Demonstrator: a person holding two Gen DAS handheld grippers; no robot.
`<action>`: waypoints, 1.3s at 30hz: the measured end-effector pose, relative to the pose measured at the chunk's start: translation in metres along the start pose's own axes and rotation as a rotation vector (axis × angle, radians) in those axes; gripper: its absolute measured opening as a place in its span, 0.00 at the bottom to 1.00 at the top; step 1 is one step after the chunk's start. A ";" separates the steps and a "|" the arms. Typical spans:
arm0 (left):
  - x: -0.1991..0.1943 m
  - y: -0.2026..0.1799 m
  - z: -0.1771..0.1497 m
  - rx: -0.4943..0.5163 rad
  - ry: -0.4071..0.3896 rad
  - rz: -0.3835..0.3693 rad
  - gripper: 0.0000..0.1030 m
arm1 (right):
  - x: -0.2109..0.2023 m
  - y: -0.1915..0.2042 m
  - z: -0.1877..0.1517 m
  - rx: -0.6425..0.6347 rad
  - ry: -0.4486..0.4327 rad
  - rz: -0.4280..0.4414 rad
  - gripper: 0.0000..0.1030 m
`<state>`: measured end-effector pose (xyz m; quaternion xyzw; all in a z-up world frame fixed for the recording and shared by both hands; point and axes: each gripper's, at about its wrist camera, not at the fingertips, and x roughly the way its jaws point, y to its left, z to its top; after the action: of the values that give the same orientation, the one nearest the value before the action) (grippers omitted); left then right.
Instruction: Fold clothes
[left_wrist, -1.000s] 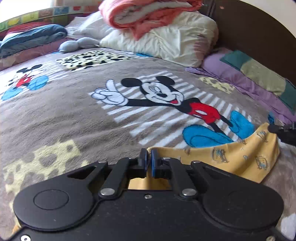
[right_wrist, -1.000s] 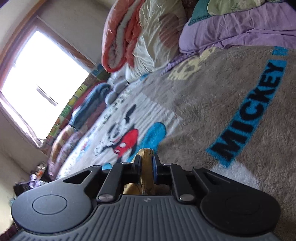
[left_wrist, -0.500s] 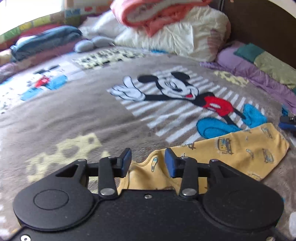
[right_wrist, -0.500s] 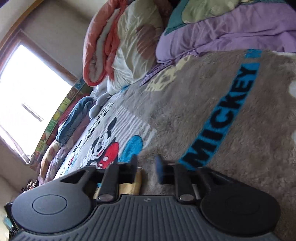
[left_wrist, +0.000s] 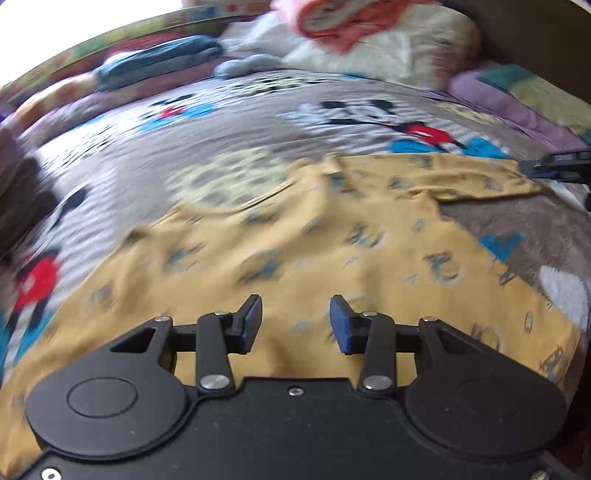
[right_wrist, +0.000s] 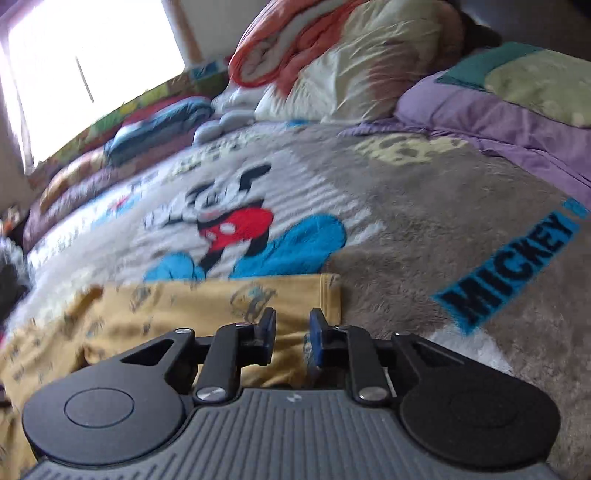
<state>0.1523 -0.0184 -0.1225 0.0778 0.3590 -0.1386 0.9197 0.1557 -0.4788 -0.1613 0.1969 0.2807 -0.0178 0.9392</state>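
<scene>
Closest to me, my left hand-held gripper hangs with its blue-padded fingers spread wide and nothing between them, just above the mustard-yellow printed cotton garment that lies flat on the bed. My right hand-held gripper sits over the garment's far right corner, its jaws parted by a narrower gap and also gripping nothing; in the left view its tip shows at the cloth's right edge. I judge that both are empty because the cloth is laid out and ready for a fresh grasp for the next fold. The garment rests spread across the grey plush Mickey Mouse blanket, with a crease running across its upper part, though blur makes the exact layering hard to read. Beyond it, the blanket's cartoon print and blue "MICKEY" lettering stretch away. Farther off lie a purple pillow and a cream and coral rolled duvet, stacked clear of the folding area, with a bright window behind.
</scene>
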 end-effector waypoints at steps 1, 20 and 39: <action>-0.001 0.010 0.002 -0.026 -0.006 0.008 0.38 | -0.002 0.005 0.002 0.000 -0.013 0.010 0.25; 0.073 0.136 0.075 -0.115 0.038 -0.085 0.38 | 0.144 0.251 0.042 -0.544 0.344 0.416 0.38; 0.039 0.146 0.060 -0.143 -0.076 0.032 0.01 | 0.159 0.244 0.042 -0.475 0.305 0.479 0.17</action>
<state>0.2632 0.0976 -0.0993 0.0121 0.3316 -0.1008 0.9380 0.3467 -0.2582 -0.1262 0.0338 0.3595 0.2979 0.8837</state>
